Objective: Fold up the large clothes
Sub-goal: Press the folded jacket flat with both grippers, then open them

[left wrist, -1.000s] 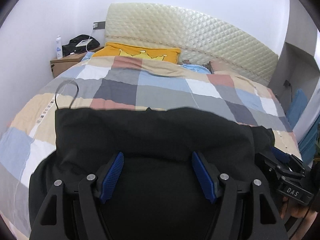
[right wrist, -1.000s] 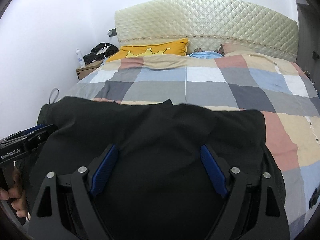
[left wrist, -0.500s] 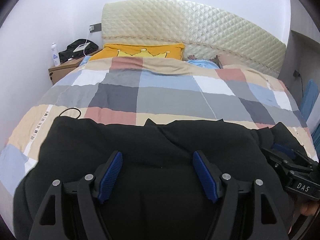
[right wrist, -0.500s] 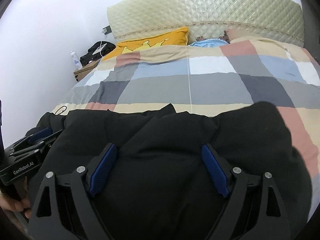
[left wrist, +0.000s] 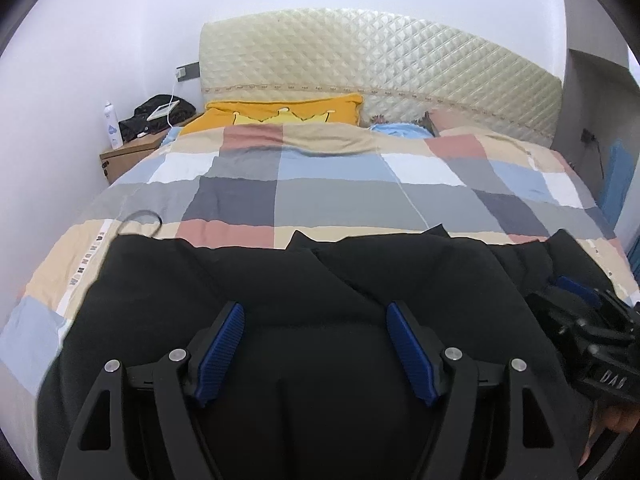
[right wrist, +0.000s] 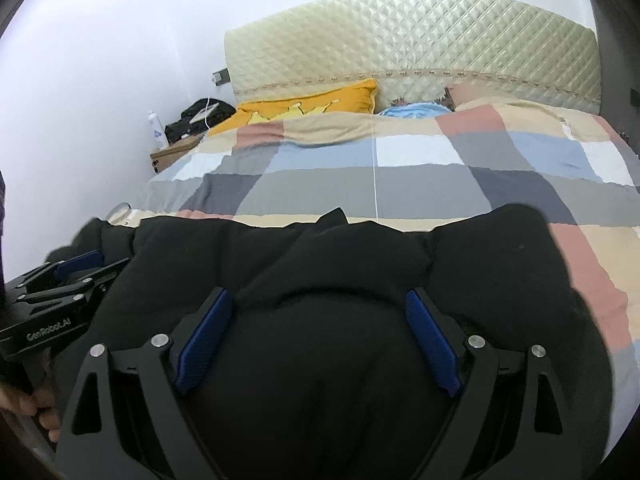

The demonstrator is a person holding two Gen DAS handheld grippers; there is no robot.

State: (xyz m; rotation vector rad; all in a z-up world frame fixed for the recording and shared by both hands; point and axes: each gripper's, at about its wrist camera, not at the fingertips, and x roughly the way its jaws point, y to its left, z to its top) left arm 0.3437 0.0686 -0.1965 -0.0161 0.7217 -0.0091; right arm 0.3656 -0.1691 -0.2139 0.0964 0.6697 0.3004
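Note:
A large black garment (left wrist: 304, 280) lies bunched on the near part of a checked bedspread (left wrist: 320, 184); it also shows in the right wrist view (right wrist: 320, 272). My left gripper (left wrist: 316, 320) is open, its blue pads (left wrist: 224, 340) spread over the cloth, holding nothing. My right gripper (right wrist: 318, 312) is open too, its blue pads (right wrist: 430, 344) over the garment. The right gripper shows at the right edge of the left wrist view (left wrist: 588, 328). The left gripper shows at the left edge of the right wrist view (right wrist: 68, 276).
A yellow pillow (left wrist: 280, 112) and a quilted headboard (left wrist: 380, 60) stand at the far end. A wooden nightstand (left wrist: 132, 152) with a bottle (left wrist: 112, 124) and a black bag sits at the back left. A thin black drawstring loop (left wrist: 140, 216) lies on the bedspread.
The garment was stretched flat with a straight far edge; now it lies slack and rumpled. Both grippers have drawn back slightly and stayed open.

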